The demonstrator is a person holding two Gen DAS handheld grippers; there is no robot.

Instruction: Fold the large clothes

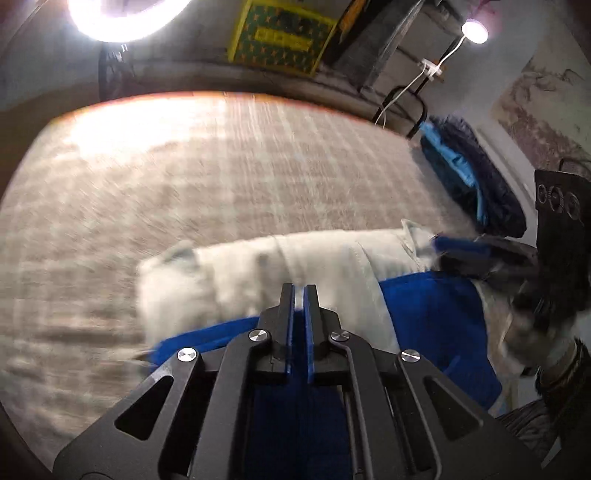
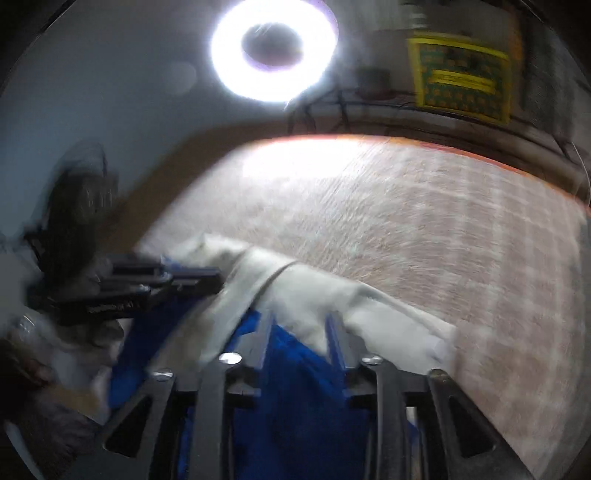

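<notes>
A blue and cream garment point(image 1: 258, 273) lies bunched at the near edge of the checked bed cover point(image 1: 221, 177). In the left wrist view my left gripper point(image 1: 299, 290) has its jaws nearly closed above the cream cloth, with a thin gap and nothing visibly pinched. My right gripper point(image 1: 461, 245) shows at the right, its fingers at the cream corner. In the right wrist view my right gripper point(image 2: 301, 325) is open over the blue cloth point(image 2: 295, 387) and cream fold point(image 2: 314, 295). The left gripper point(image 2: 192, 275) shows at the left by the cloth edge. Both views are motion-blurred.
A dark blue and light blue pile point(image 1: 469, 170) lies at the bed's right edge. A ring light point(image 2: 273, 48) shines above the far side. A yellow patterned box point(image 1: 280, 37) and a small lamp point(image 1: 474, 31) stand beyond the bed.
</notes>
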